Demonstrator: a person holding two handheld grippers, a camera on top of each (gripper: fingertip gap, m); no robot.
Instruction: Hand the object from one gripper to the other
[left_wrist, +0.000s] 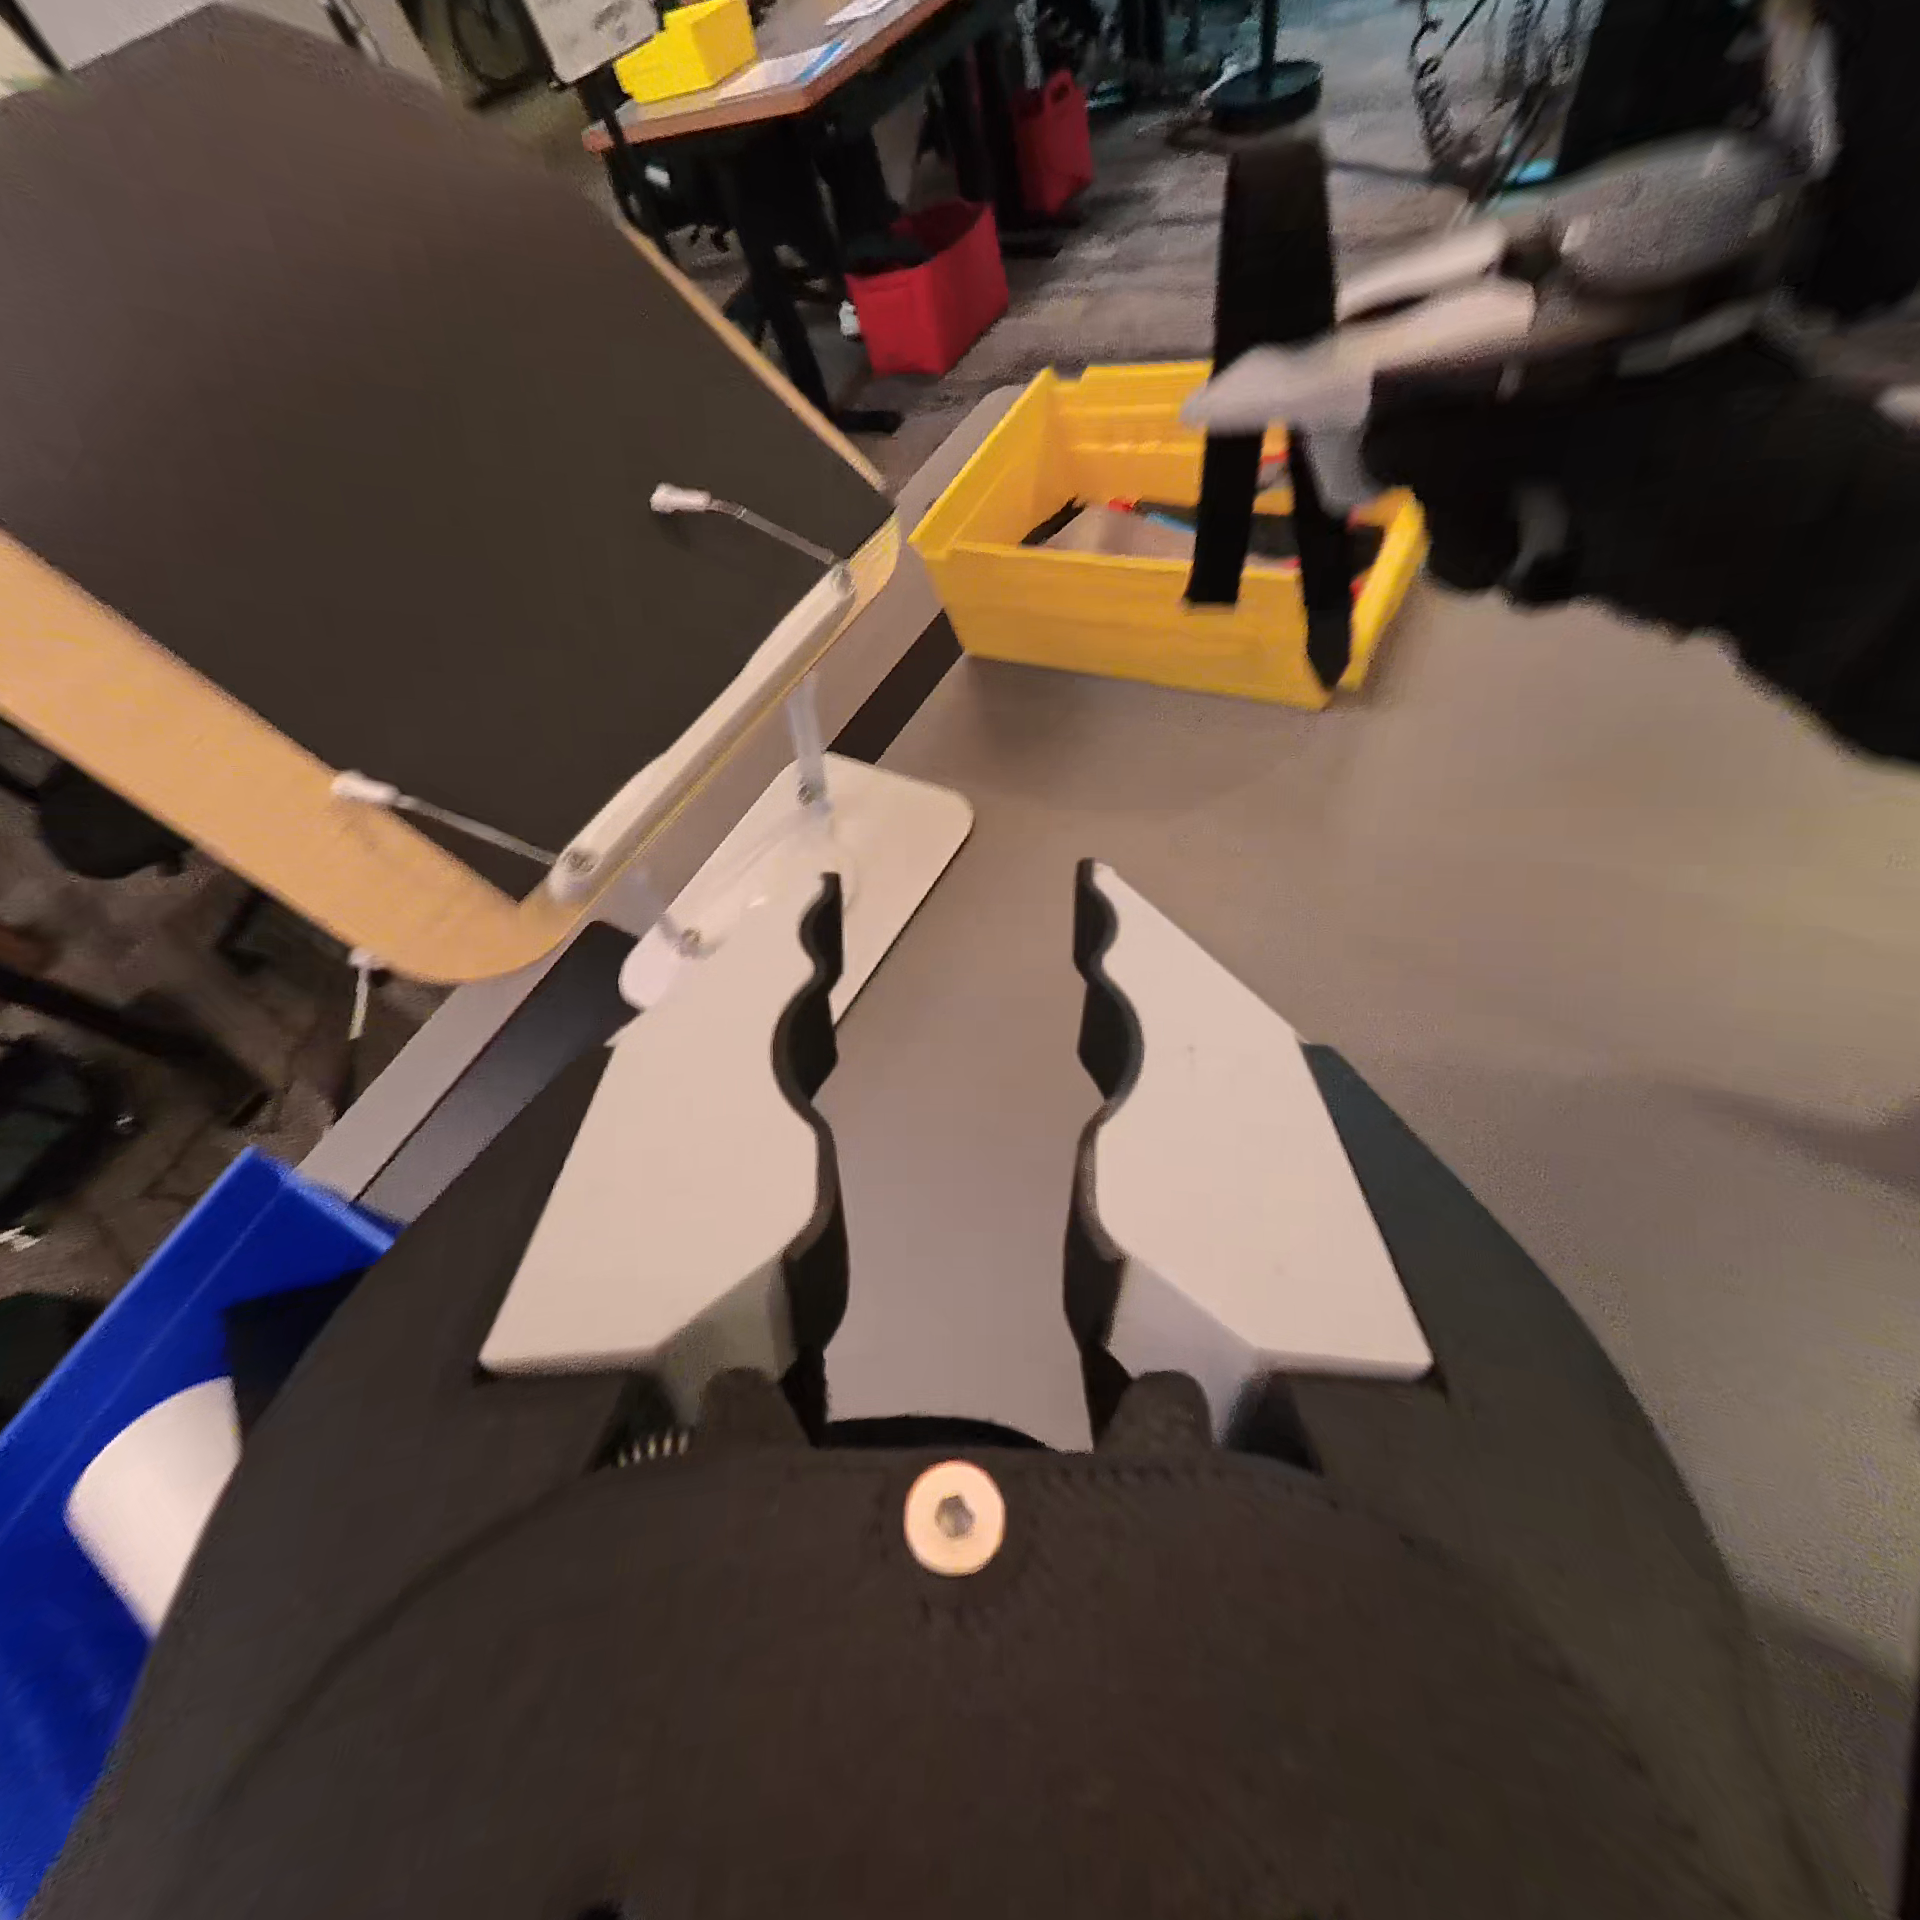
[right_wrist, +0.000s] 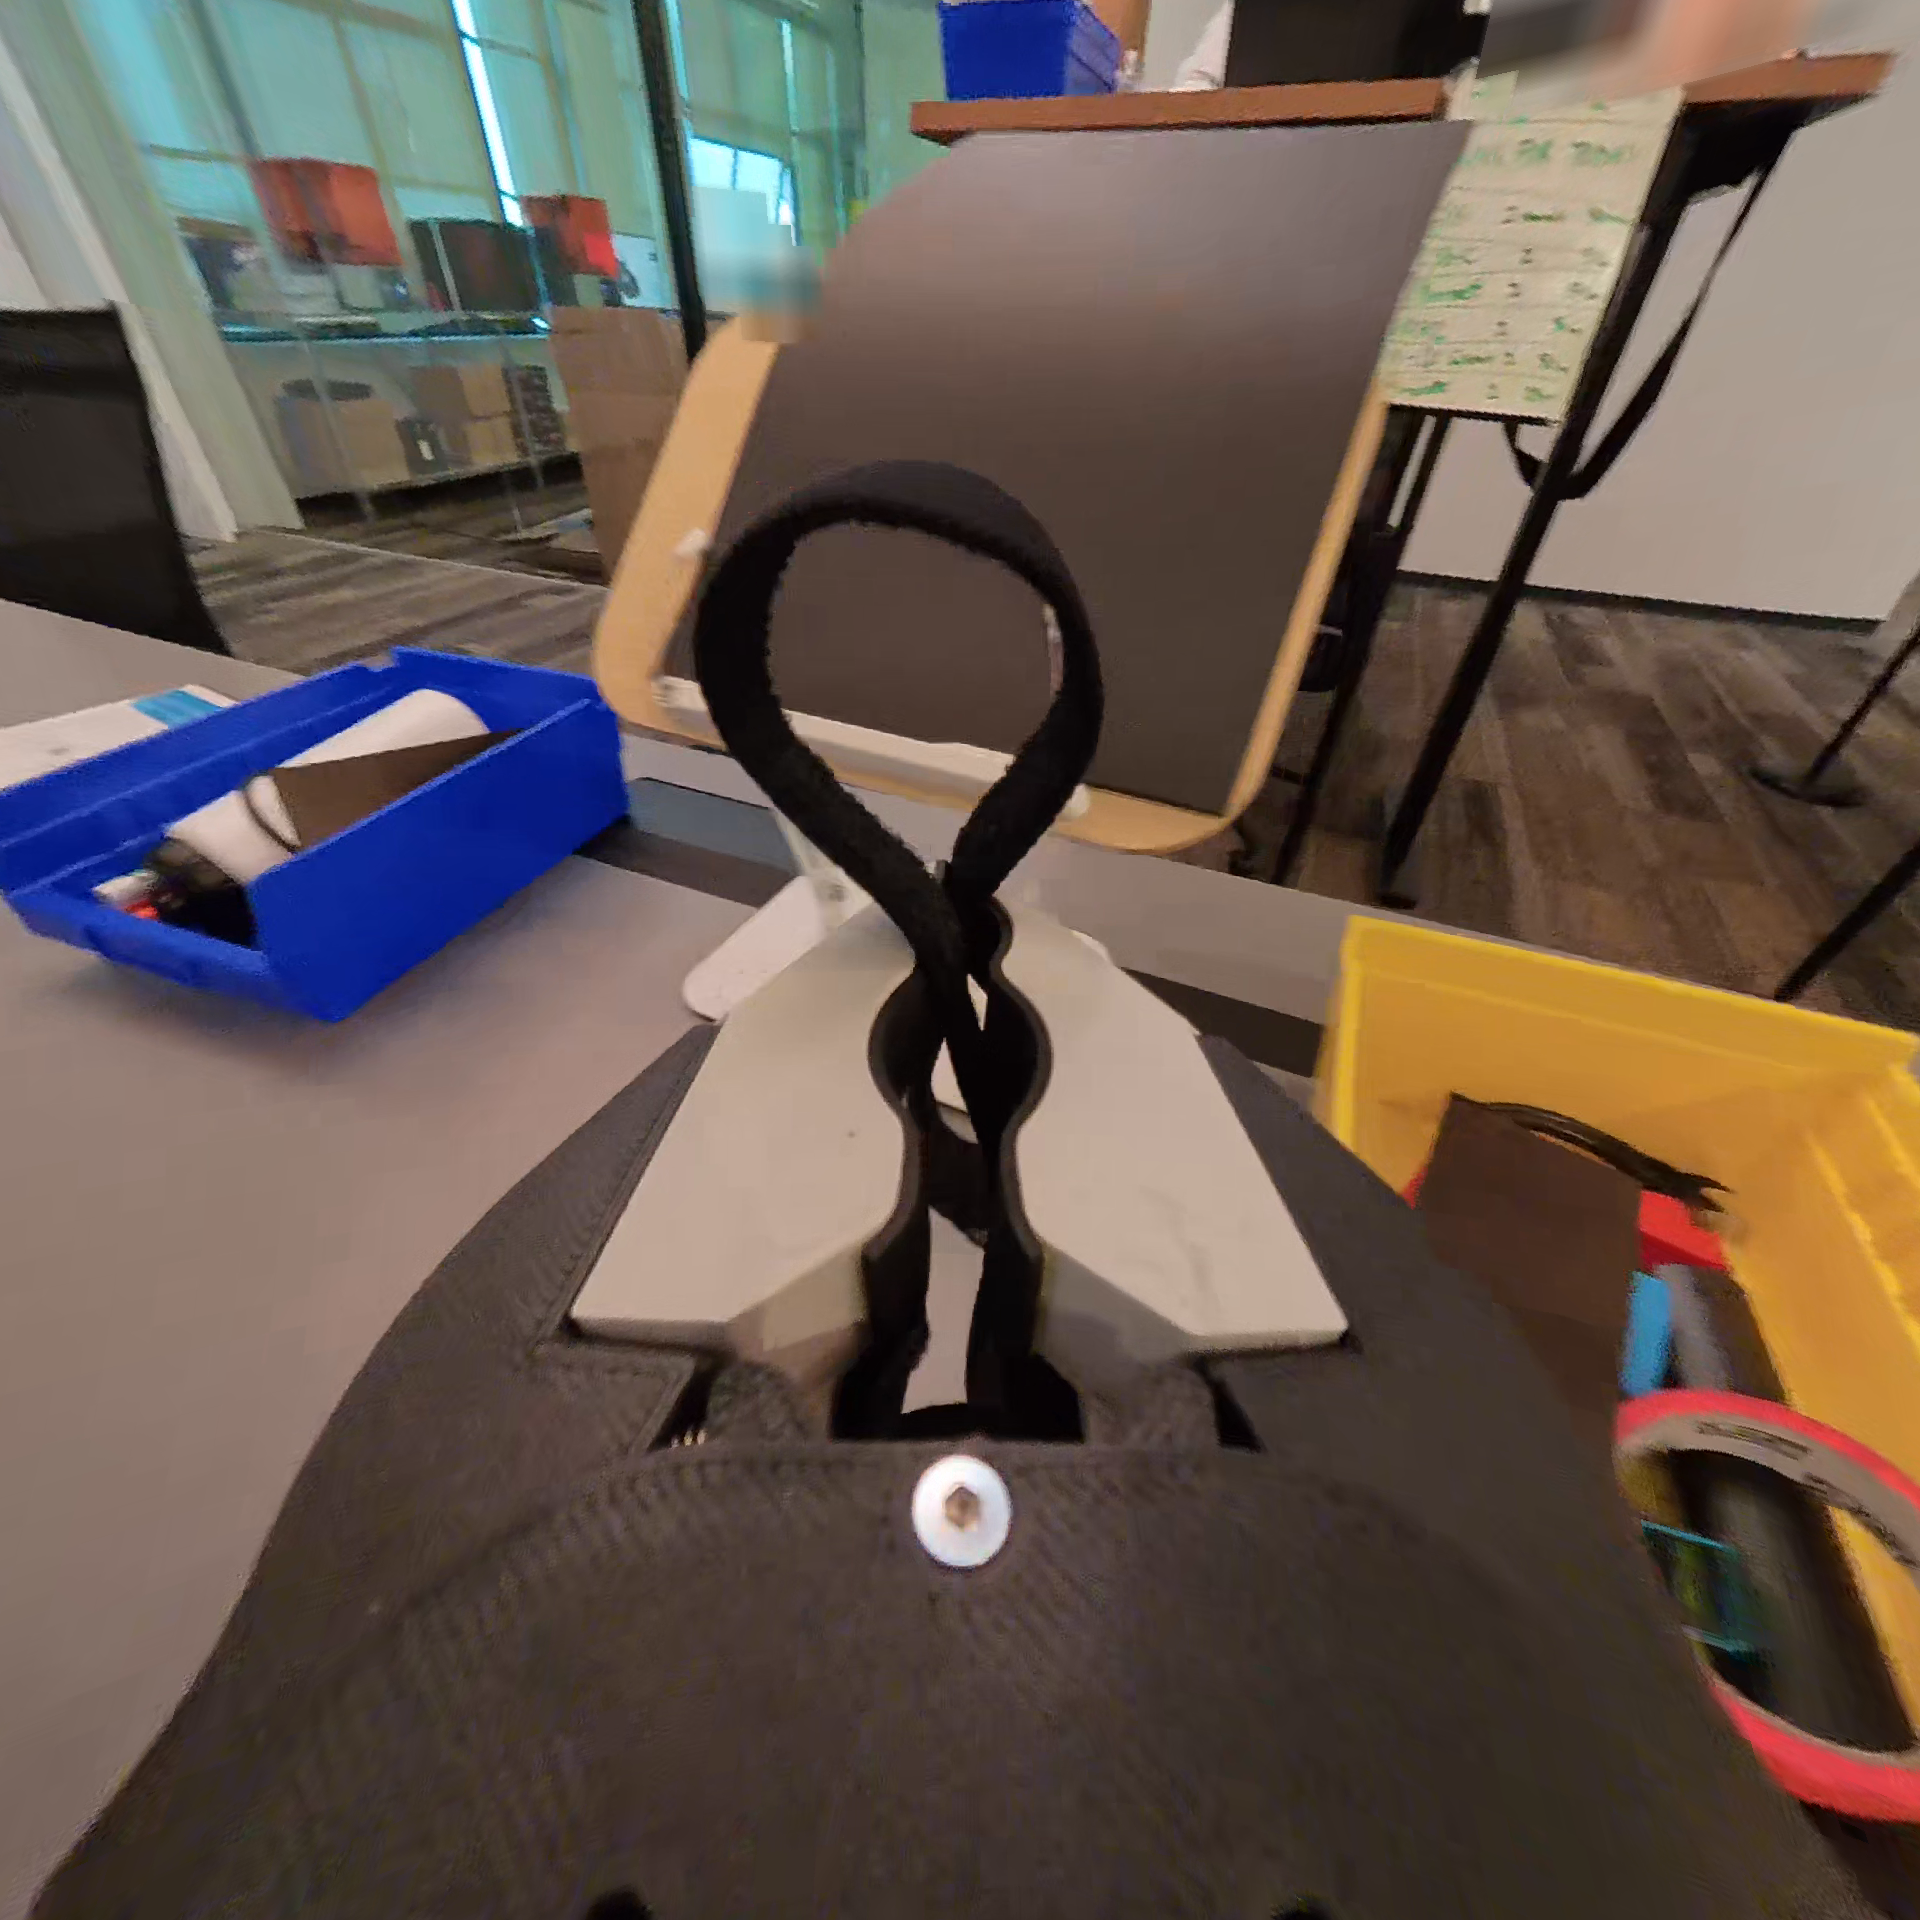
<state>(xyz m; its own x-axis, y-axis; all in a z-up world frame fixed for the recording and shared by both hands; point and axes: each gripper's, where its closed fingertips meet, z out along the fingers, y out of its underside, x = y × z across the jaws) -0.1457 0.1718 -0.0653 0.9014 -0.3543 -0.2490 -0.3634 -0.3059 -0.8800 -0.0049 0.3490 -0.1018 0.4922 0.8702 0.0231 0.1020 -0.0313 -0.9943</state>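
A grey table carried everything, with a dark tilted panel on a white stand at its far edge. A yellow bin of odds and ends sat at one side and a blue bin at the other. The right gripper was seen clamped on a black strap: the strap's 2 sides were pinched where they crossed between the fingers, a loop stood up beyond the tips, and the 2 tails ran back toward the body. In the left wrist view the strap was held in the air over the yellow bin, tails hanging. The left gripper was held low over the table, well apart from the strap, its fingers spread with nothing between them.

The handover had seemingly not begun. It would likely be done best if the left fingers were closed across the free loop, clear of the right tips, and the right grip were released only once that hold was firm.
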